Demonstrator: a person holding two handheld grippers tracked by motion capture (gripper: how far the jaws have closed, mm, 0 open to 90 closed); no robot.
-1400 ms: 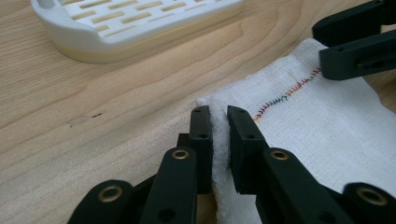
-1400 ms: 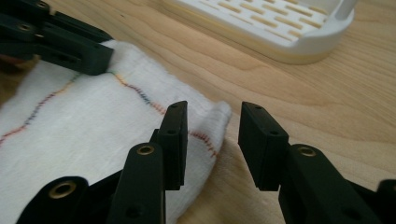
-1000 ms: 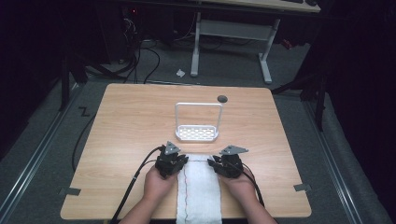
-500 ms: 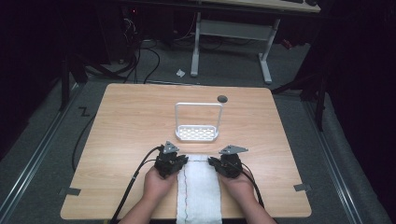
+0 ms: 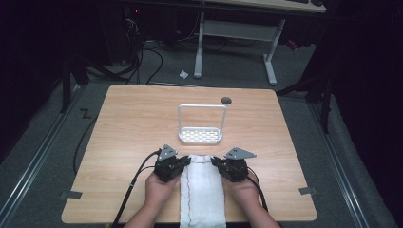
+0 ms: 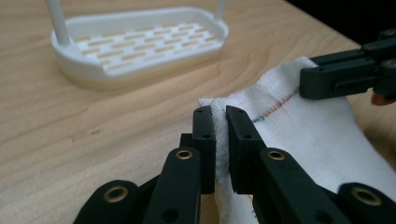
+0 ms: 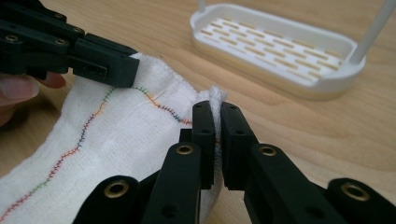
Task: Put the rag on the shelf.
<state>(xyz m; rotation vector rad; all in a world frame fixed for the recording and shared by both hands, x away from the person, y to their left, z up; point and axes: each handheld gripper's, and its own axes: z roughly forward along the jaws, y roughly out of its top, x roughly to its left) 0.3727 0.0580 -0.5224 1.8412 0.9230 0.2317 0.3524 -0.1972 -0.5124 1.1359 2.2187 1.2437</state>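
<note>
We're pinching the white cloth (image 5: 202,190) at its two far corners, left tongs (image 6: 220,135) and right tongs (image 7: 215,135) both clenched on fabric; right jaws have just been closing. Cloth's lying flat on the surface (image 5: 133,123), near edge, w/ the white rack (image 5: 201,134) beyond. It's soft, light, floppy (corners are best holds). Gripper views are showing the coloured stitching; high view's giving layout.

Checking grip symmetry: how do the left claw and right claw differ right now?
The left claw pinches the cloth's left far corner; the right claw pinches its right far corner. In the high view the left claw points rightward, the right claw leftward, facing each other. The rainbow stitch line runs nearer the left claw than the right claw. Shared: both are shut on the cloth, low over the table, near the white rack; both have just been closing.
</note>
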